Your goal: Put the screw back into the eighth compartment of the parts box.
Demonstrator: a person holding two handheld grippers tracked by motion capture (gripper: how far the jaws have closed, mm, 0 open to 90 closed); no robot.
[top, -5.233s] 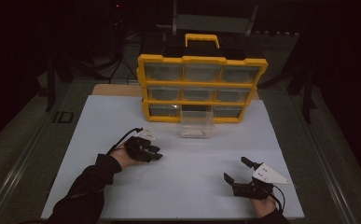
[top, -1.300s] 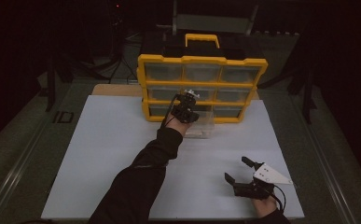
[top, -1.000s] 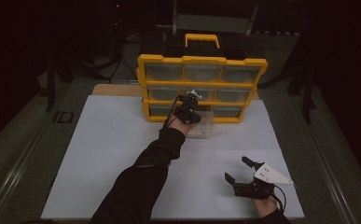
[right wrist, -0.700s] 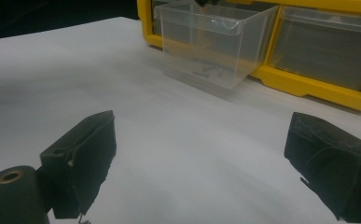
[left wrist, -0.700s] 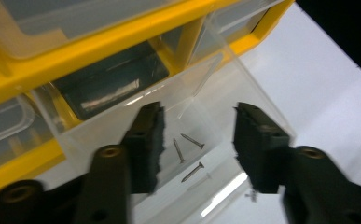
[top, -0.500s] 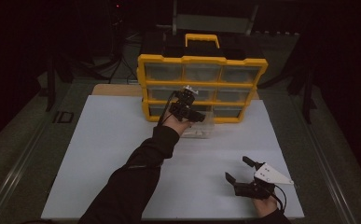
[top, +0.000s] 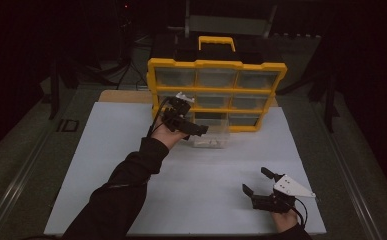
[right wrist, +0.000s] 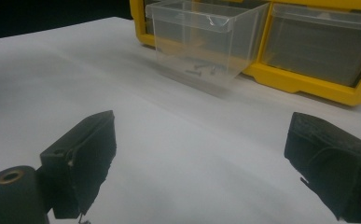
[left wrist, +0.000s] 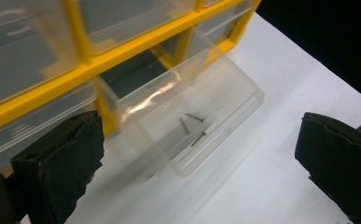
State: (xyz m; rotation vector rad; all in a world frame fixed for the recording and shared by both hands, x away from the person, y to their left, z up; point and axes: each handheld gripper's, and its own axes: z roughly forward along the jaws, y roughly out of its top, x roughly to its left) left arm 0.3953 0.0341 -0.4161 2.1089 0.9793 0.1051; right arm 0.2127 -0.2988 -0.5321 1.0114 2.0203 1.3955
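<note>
From the high view, the left gripper (top: 183, 122) hangs near the far edge of the white table (top: 106, 165), its jaws apart and holding nothing, just beside the clear drawer (top: 212, 137) that stands pulled out in front of the bottom row of the yellow organizer (top: 216, 92). The right gripper (top: 263, 186) rests by the near right corner of the table, jaws spread wide and empty, well apart from the drawer. In the left gripper view the drawer (left wrist: 192, 116) is drawn most of the way out, its back end at the mouth of its slot, and a few small screws (left wrist: 192, 126) lie on its floor; the two black jaws stand wide to either side of it without touching. In the right gripper view the drawer (right wrist: 201, 42) sits on the table before the organizer (right wrist: 327, 51) with the screws (right wrist: 201, 69) showing through its front wall. I judge the opening done, while taking out the screws, or pushing the drawer home, is left. The neighbouring drawers' contents are too dim to make out, and the number of screws is hard to tell.
</note>
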